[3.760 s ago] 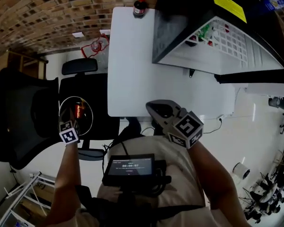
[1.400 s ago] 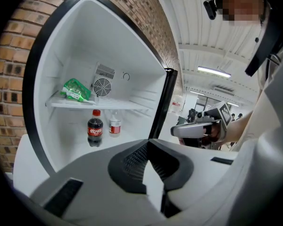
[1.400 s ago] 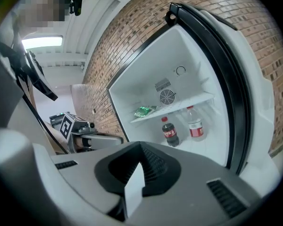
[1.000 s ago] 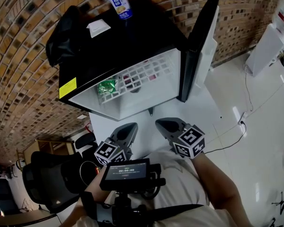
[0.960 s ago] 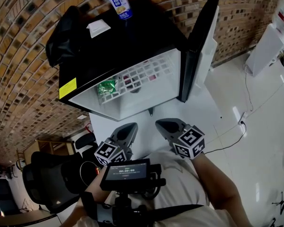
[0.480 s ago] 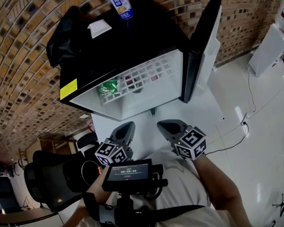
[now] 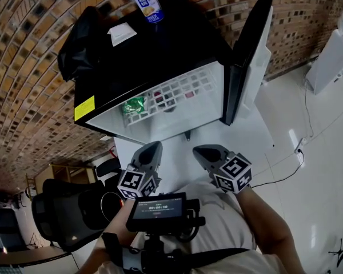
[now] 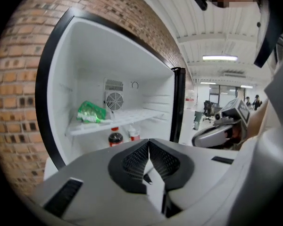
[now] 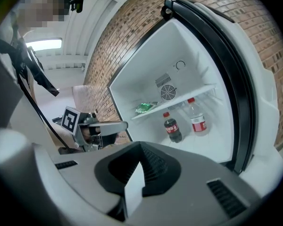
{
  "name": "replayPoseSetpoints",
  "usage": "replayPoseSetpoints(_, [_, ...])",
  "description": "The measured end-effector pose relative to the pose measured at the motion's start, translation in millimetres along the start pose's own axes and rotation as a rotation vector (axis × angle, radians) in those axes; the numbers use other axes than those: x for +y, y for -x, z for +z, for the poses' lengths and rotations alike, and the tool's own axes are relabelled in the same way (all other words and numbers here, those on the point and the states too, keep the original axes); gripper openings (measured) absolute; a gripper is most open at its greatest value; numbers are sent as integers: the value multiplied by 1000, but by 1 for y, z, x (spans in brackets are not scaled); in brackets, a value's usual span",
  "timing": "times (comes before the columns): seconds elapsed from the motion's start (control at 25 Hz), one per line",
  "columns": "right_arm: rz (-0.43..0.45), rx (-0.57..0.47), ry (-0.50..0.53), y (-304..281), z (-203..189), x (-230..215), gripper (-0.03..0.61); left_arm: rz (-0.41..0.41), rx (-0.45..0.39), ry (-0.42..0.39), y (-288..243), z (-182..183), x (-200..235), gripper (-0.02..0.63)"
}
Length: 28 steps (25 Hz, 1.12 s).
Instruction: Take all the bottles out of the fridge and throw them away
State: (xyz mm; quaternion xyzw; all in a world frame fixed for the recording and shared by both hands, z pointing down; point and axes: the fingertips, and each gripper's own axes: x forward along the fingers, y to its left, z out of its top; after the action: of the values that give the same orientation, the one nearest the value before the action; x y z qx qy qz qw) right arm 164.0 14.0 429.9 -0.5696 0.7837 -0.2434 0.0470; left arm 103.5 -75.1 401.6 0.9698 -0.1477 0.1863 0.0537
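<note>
A black mini fridge (image 7: 160, 56) stands open on a white table (image 7: 246, 138). Under its wire shelf stand a dark cola bottle (image 9: 171, 127) and a clear bottle with a red label (image 9: 196, 117); the left gripper view shows the cola bottle (image 8: 115, 138) and the clear bottle (image 8: 134, 134) too. My left gripper (image 7: 151, 148) and right gripper (image 7: 201, 151) hover side by side in front of the opening, short of the bottles. Both are shut with nothing in them.
A green bag (image 8: 91, 112) lies on the shelf. The fridge door (image 7: 248, 56) stands open at the right. On the fridge top are a can (image 7: 146, 1), a black bag (image 7: 83, 39) and a paper (image 7: 121, 33). A round bin (image 7: 110, 201) and an office chair (image 7: 63, 216) are at lower left.
Earlier my left gripper was out over the bin at the left; it now sits in front of the fridge and has crept slightly toward it. The right gripper has kept still.
</note>
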Motion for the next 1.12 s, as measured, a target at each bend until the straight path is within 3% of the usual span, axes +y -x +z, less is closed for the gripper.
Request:
replayPoseSetpoints(0.04, [0,2,-3,1,-1,-1,3,31,-14,-39,-2,8,9,19])
replayPoseSetpoints(0.08, [1,3,-6,2,-2,-2,3,62,-30,-67,-5,17,20,83])
replayPoseSetpoints(0.12, [3,4,-8,3,-2,-2,3,96,-41,-87,-8,30,30,189])
replayPoseSetpoints(0.16, [7,4,-10,3,-3,-2,3,135,-42,-106,-10,44,41,240])
replayPoseSetpoints(0.28, [20,3,-16,3,-4,-3,3,296,13,-134,-21,74,79,252])
replayPoseSetpoints(0.48, [45,8,-15,9,-7,-3,3,450,146,45,-53,71,132,250])
replayPoseSetpoints(0.6, [55,16,-15,15,-10,-3,3,559,178,42,-61,78,151,253])
replayPoseSetpoints(0.68, [56,21,-21,20,-12,-6,4,616,195,-6,-65,87,160,253])
replayPoseSetpoints(0.76, [55,26,-31,23,-15,-9,3,629,278,-21,-75,80,166,306])
replayPoseSetpoints(0.84, [58,31,-36,25,-16,-11,3,589,386,2,-90,63,168,444])
replayPoseSetpoints(0.88, [62,32,-37,26,-16,-10,3,565,423,-1,-96,58,168,450])
replayPoseSetpoints(1.04, [89,40,-44,23,-19,-5,3,473,460,-109,-98,60,154,426])
replayPoseSetpoints(1.12, [97,46,-45,19,-20,-4,3,420,433,-213,-93,71,128,318])
